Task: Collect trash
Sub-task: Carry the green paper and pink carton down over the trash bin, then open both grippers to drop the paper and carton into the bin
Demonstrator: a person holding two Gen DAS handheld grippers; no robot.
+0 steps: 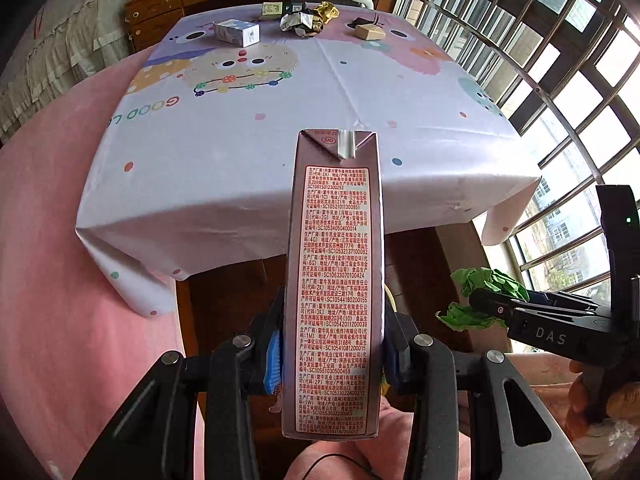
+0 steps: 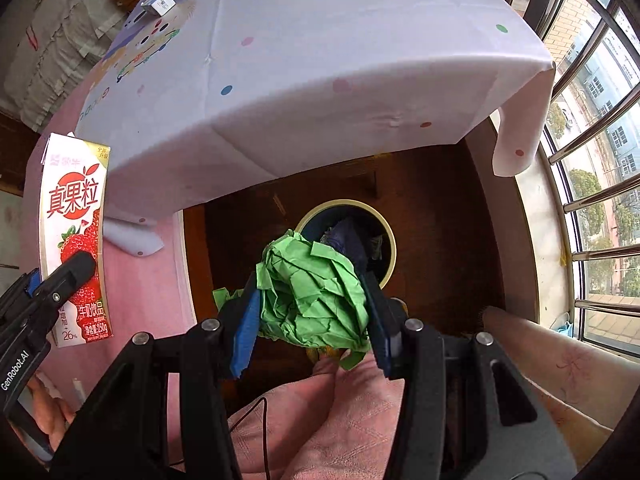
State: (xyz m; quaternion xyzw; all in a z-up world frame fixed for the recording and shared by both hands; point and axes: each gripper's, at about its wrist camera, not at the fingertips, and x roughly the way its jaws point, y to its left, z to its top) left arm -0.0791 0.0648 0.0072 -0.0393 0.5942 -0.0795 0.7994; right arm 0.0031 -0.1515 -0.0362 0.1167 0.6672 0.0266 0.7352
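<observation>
My left gripper point(image 1: 332, 356) is shut on a tall pink strawberry milk carton point(image 1: 334, 280), held upright in front of the table's near edge; the same carton point(image 2: 74, 240) shows at the left of the right wrist view. My right gripper point(image 2: 310, 304) is shut on a crumpled green paper ball point(image 2: 312, 292), also visible as green paper point(image 1: 480, 296) at the right of the left wrist view. Just beyond the ball, on the dark floor, stands a round bin point(image 2: 386, 224) with a pale rim and dark contents.
A table with a cartoon-print cloth point(image 1: 280, 120) carries a white box point(image 1: 238, 32), crumpled wrappers point(image 1: 308, 18) and a tan block point(image 1: 370, 32) at its far end. Barred windows point(image 1: 560, 80) run along the right. A pink surface point(image 1: 60, 240) lies to the left.
</observation>
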